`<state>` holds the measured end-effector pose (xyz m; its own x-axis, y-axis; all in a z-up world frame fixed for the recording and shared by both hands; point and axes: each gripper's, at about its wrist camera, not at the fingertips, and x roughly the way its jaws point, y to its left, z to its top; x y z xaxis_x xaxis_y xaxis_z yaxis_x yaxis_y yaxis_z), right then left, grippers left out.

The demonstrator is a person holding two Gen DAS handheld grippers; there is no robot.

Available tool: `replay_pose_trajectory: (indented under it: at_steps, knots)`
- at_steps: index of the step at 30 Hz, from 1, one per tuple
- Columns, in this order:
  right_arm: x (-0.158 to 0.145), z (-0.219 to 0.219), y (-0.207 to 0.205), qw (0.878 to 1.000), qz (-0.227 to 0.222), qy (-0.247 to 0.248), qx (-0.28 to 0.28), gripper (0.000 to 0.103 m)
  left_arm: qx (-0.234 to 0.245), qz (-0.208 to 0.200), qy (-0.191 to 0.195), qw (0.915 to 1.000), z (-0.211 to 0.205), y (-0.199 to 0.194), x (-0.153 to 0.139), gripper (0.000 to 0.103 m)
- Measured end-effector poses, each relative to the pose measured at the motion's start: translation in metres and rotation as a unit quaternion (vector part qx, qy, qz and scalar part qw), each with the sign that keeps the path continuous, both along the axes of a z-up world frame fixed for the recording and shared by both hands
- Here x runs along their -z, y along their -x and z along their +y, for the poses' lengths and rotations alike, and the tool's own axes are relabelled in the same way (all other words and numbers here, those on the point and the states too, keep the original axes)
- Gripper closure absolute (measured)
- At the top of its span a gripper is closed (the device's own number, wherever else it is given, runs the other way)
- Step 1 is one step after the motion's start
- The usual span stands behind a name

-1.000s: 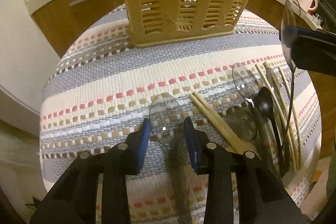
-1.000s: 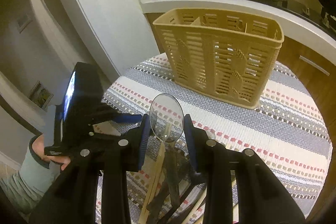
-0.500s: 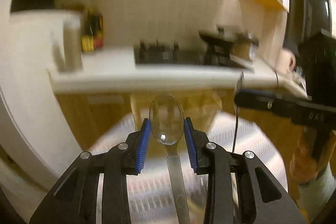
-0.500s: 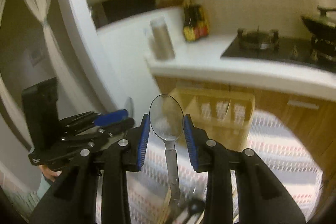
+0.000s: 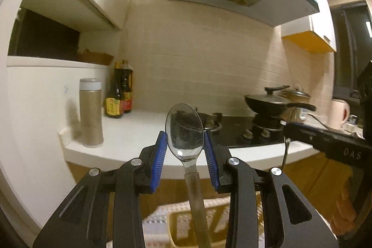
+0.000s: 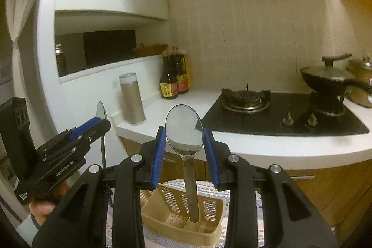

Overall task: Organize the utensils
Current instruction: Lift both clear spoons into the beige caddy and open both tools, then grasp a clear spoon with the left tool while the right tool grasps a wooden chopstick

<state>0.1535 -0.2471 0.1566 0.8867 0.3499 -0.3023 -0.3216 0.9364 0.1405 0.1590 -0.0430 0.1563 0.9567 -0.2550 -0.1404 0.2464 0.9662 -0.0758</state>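
Note:
My left gripper (image 5: 185, 143) is shut on a metal spoon (image 5: 184, 131), bowl up between the blue pads, handle hanging down over the tan utensil basket (image 5: 186, 228). My right gripper (image 6: 184, 143) is shut on a second metal spoon (image 6: 184, 131), its handle end hanging over the open top of the basket (image 6: 181, 217). The left gripper (image 6: 93, 129) with its spoon (image 6: 101, 112) shows at the left of the right wrist view. The right gripper's body (image 5: 325, 141) shows at the right of the left wrist view.
The basket stands on a striped cloth (image 6: 259, 213). Behind it is a white counter (image 6: 267, 148) with a black gas hob (image 6: 279, 113), a pan (image 6: 330, 80), sauce bottles (image 6: 173, 78) and a tan canister (image 6: 132, 99).
Both grippers have risen from the table and tipped upward, each carrying its spoon. The cloth and the pile of utensils have dropped out of view; the basket now sits below.

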Motion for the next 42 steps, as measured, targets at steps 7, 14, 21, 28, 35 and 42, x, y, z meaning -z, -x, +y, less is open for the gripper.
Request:
replay_pose_trajectory:
  at_steps: [7,14,21,28,35,42]
  knots:
    - [0.049,0.0,-0.023,1.0,0.018,0.017,0.013,0.073,-0.022,-0.001,-0.009,0.9997,-0.001,-0.021,0.034,0.072]
    - [0.074,-0.011,-0.024,0.999,0.052,0.002,0.013,0.073,-0.014,0.02,-0.006,0.9997,0.002,-0.022,0.052,0.071]
    - [0.072,-0.02,-0.002,0.997,0.08,-0.015,-0.003,0.041,0.02,0.049,0.018,0.9984,0.014,0.0,0.049,0.058]
    - [0.073,-0.024,0.039,0.99,0.141,-0.005,-0.004,0.041,0.068,0.119,0.03,0.9901,0.027,0.037,0.047,0.054]
    - [0.108,-0.019,0.064,0.962,0.271,0.027,-0.01,0.043,0.135,0.238,0.01,0.9619,0.017,0.061,0.079,0.054]
    - [0.157,-0.027,0.075,0.931,0.365,0.027,-0.009,0.058,0.183,0.339,-0.028,0.9225,-0.022,0.06,0.133,0.054]
